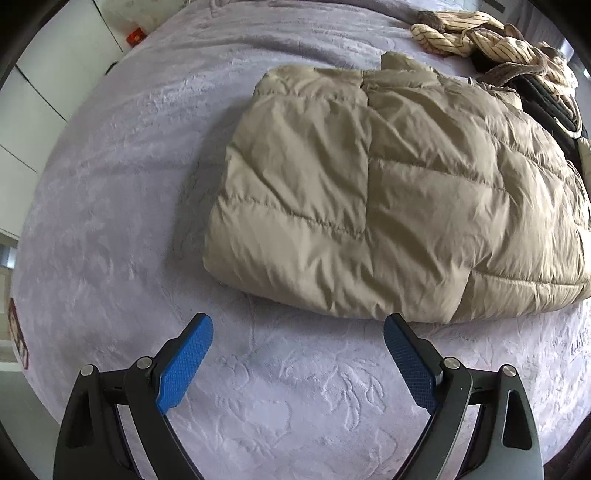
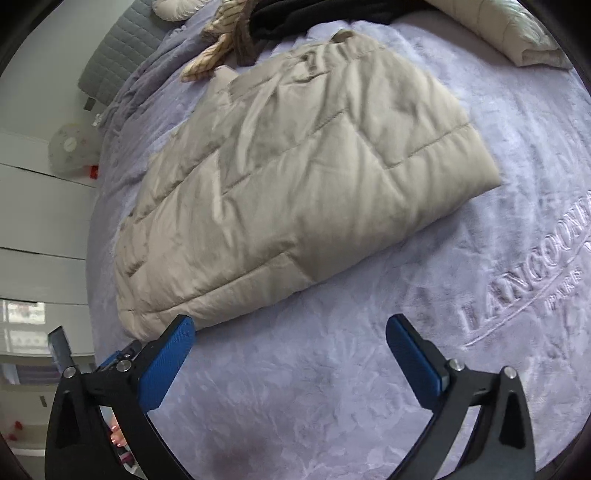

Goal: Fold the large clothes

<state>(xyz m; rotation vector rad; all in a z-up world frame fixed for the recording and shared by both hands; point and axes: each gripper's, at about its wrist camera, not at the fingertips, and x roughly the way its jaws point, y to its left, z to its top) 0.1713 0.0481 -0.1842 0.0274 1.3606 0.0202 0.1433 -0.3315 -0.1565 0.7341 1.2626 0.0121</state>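
A beige quilted puffer jacket point(image 1: 376, 192) lies folded into a thick rectangle on the lilac plush bedspread point(image 1: 122, 206). It also shows in the right wrist view point(image 2: 295, 177). My left gripper point(image 1: 298, 328) is open and empty, hovering just in front of the jacket's near edge. My right gripper point(image 2: 290, 330) is open and empty too, its left fingertip close to the jacket's near corner. Neither gripper touches the jacket.
A striped cream garment point(image 1: 491, 40) and dark clothes point(image 1: 554, 110) lie piled beyond the jacket. Another folded pale garment point(image 2: 517, 33) sits at the far right. White cupboards point(image 1: 48, 85) stand beside the bed. The bedspread carries embossed lettering point(image 2: 532, 266).
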